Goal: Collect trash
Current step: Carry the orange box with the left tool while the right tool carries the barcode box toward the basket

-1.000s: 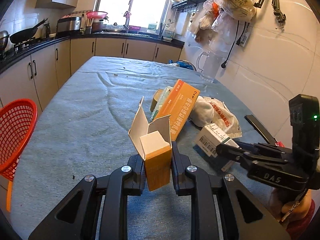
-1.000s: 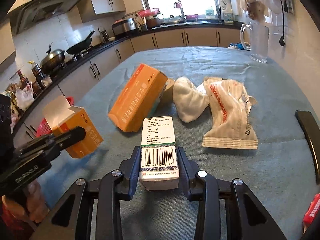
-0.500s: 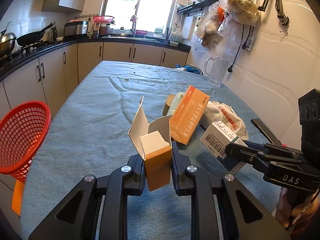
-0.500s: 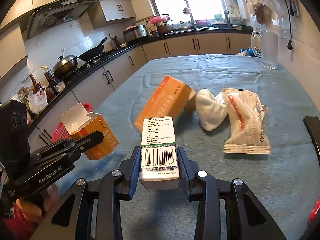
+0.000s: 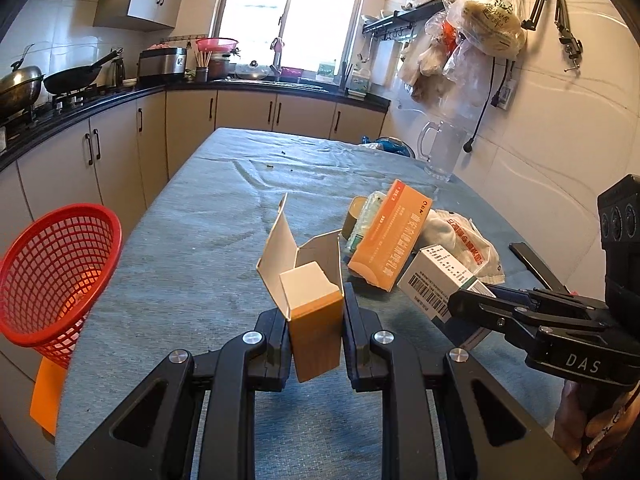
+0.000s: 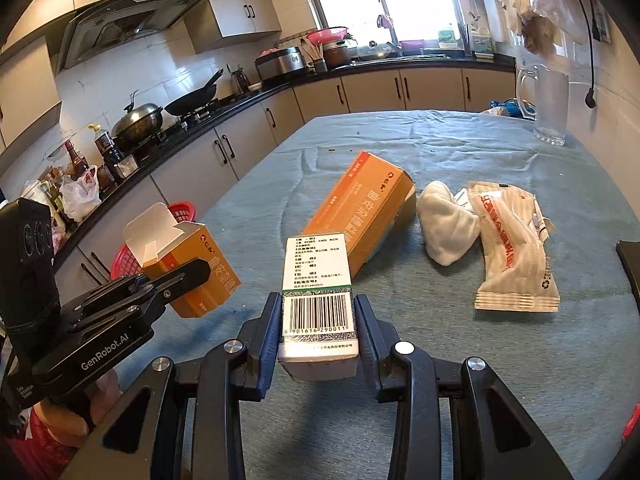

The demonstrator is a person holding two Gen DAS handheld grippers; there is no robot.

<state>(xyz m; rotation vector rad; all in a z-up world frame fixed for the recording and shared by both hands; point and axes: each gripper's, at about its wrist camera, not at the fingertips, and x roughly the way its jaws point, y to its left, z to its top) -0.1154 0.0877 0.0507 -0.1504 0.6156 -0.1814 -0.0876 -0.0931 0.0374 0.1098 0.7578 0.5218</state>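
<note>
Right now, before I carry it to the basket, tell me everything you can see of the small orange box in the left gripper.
The small orange box is thin cardboard, orange outside and white inside, with white print on one side. Its top flaps stand open, showing a white insert. The left gripper holds it upright above the table, jaws pressing its two sides. Nothing else touches it.

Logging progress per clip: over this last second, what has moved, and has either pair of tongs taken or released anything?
Both tongs have lifted up and back from the table: the red basket shows more fully and the pile looks farther off. Nothing taken or let go: left tongs stay shut on the open orange box, right tongs on the white barcode box. The large orange box, white wad and wrapper lie unmoved.
</note>
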